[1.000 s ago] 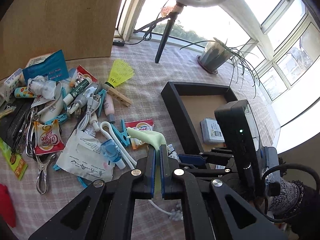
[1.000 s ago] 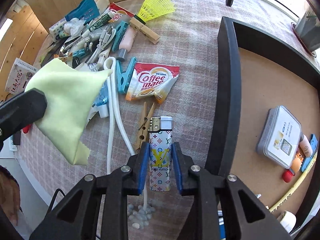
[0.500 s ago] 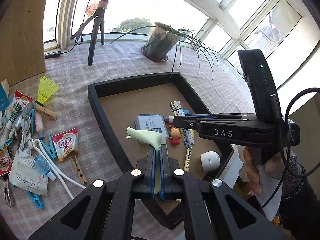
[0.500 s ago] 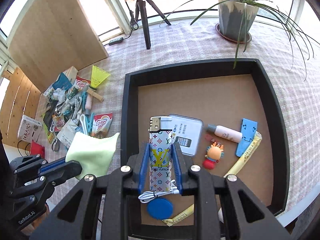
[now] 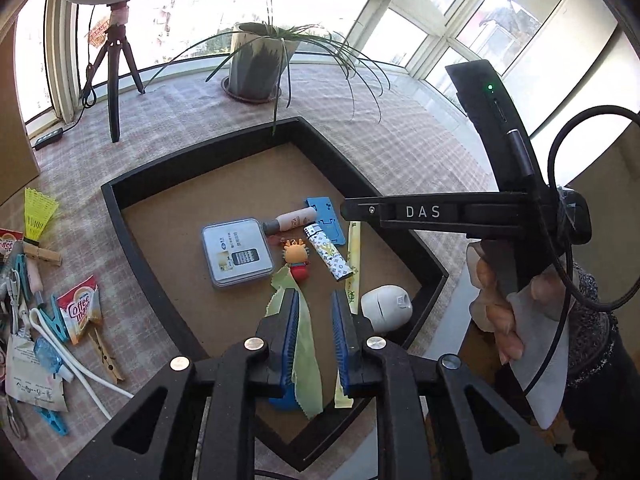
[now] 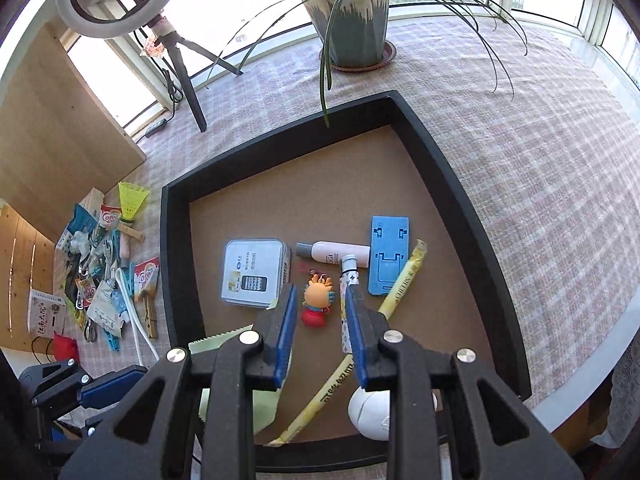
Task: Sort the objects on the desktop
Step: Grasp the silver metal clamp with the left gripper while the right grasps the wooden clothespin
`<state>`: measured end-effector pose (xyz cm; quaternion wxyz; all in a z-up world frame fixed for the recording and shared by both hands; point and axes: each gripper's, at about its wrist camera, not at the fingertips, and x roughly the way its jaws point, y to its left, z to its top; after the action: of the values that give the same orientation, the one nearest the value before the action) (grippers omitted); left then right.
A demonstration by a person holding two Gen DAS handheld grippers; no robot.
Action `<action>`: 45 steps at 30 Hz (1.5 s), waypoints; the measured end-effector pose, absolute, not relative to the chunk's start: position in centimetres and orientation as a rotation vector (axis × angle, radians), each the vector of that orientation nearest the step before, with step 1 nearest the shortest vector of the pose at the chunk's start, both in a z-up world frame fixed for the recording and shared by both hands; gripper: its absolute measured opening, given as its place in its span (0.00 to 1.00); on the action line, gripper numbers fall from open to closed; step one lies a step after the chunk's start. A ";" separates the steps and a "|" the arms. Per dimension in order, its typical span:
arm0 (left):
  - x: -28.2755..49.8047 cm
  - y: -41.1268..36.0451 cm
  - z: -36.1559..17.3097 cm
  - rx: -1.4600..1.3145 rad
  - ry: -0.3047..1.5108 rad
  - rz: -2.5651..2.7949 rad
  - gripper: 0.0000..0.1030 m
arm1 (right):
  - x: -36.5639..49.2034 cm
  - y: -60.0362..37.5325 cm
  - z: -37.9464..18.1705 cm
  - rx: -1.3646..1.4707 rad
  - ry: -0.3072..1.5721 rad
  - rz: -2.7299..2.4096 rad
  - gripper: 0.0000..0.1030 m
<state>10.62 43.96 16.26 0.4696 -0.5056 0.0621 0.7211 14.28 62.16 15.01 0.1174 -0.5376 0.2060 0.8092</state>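
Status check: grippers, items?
Left gripper just opening, green cloth loose between jaws. Right gripper open; lighter lying in black tray. No obstruction seen.

left gripper [image 5: 314, 334] opening, right gripper [image 6: 322, 326] parted — both down-tilted

A sunlit home window nook is indicated by a checked-cloth surface [image 6: 520, 152] (household clutter strewn left), potted plant [image 6: 348, 20] and ring light [image 6: 120, 0].

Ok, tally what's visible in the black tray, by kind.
tin box: 1
small bottle: 1
blue phone stand: 1
patterned lighter: 1
deer figurine: 1
green cloth: 1
white round object: 1
long yellow packet: 1
Total: 8
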 end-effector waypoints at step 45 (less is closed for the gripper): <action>-3.4 11.7 4.9 -1.780 -0.019 2.038 0.13 | 4.1 38.3 8.5 -2.067 0.289 2.498 0.24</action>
<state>-3.44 11.68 4.91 0.2160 -0.6423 -0.0069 0.7354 4.08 38.26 8.45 -0.0567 -0.6339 0.0887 0.7662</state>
